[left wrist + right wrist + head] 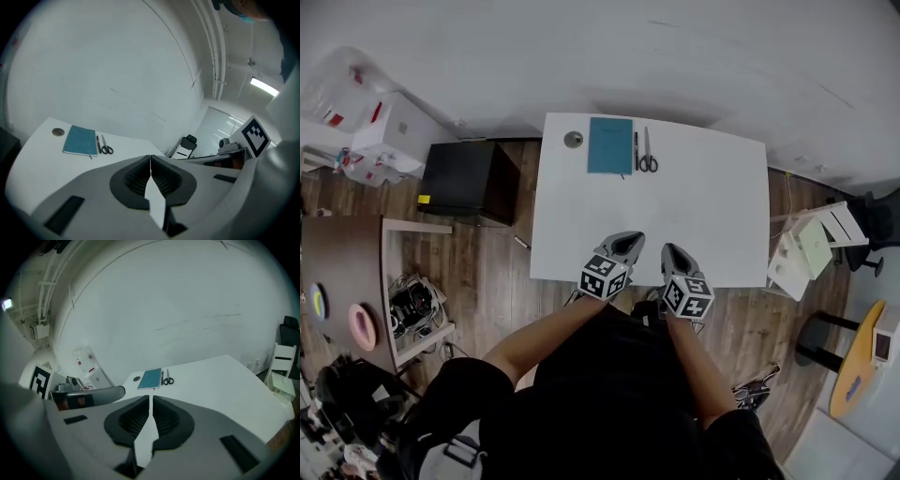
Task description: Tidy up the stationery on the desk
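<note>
I'm getting soft, even light over the white table (712,216), which is casting only a faint shadow on the wall (675,56) behind it. A ceiling lamp (263,86) is glaring in the left gripper view. Both gripper views are bending hard and darkening to black at the corners. The left tool (150,158) and right tool (150,398) are showing slightly soft up close.

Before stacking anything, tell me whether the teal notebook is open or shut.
Shut: the notebook lies flat on the desk, only its plain teal cover showing, no pages spread.
</note>
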`<state>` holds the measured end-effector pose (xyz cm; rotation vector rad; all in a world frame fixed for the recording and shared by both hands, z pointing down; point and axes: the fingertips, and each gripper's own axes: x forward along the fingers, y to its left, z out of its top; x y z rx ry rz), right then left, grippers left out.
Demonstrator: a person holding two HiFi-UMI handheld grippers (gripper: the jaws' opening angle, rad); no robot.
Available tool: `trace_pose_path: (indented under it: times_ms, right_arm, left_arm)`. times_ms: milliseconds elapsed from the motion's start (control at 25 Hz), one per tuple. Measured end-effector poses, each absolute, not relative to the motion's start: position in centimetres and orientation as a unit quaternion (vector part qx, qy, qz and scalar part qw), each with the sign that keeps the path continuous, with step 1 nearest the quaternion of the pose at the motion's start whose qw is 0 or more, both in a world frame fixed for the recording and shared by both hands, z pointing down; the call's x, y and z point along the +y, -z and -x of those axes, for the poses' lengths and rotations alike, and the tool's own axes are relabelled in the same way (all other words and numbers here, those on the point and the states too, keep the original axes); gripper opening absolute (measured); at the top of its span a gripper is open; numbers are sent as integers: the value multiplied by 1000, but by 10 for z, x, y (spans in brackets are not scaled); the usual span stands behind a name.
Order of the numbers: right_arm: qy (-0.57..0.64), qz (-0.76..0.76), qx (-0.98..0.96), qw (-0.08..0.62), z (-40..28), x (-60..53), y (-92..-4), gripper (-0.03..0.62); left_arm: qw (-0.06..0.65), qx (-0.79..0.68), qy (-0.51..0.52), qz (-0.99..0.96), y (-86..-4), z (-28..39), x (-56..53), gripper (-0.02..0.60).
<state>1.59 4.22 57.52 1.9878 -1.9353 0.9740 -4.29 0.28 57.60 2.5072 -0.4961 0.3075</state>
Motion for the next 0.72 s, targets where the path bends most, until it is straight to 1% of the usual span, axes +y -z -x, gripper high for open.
trace_pose_path:
  times_ms: [200,360,560,720]
  right_arm:
    - [-283,-660,-693,70,-24,76,-538,41]
    - [-246,-651,-717,48,-34,124,-512,40]
    - [-224,-648,-727,38,-56,207,-507,40]
    - [-219,-640,-736,29,-68,266,-505,40]
  left_arm:
    - [244,-215,-96,-941,-544,25,43,15]
    - [221,-247,-84,-940,-522,17,98,15]
    - [200,-292,-83,-932,-511,1,190,15]
    - [202,-321,-68,-923,-502,-16,250,14]
